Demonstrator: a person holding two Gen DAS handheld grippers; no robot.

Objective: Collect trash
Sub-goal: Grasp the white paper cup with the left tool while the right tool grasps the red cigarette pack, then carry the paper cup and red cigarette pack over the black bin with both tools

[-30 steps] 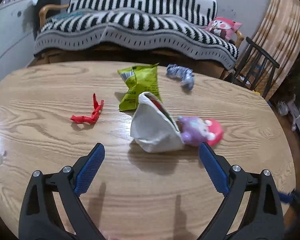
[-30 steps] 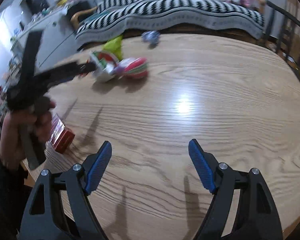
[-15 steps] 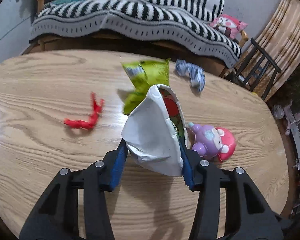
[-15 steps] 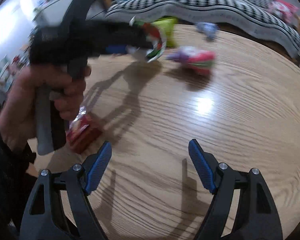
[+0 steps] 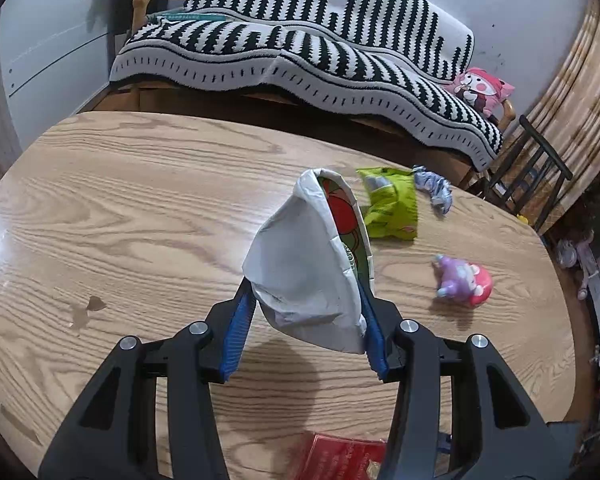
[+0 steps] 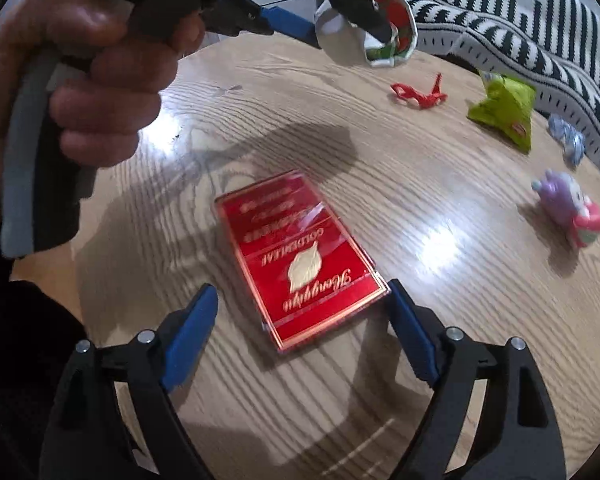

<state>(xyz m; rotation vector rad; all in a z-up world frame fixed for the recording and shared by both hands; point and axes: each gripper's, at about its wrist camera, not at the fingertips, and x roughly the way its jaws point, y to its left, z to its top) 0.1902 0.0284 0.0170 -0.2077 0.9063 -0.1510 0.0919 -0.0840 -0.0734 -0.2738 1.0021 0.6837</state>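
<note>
So left gripper (image 5: 304, 316) is clamped on the crumpled paper bowl (image 5: 304, 264), held above the table (image 5: 140, 184). Right gripper (image 6: 300, 332) is spread wide at the red pack (image 6: 300, 256). Green wrapper (image 5: 392, 208), red scrap (image 6: 418, 94) and blue wrapper (image 5: 434, 188) remain; no bin visible.

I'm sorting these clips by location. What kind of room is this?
Most likely a home living room: a sofa under a striped blanket, a cartoon pillow, and a wooden table strewn with wrappers and a small toy.
</note>
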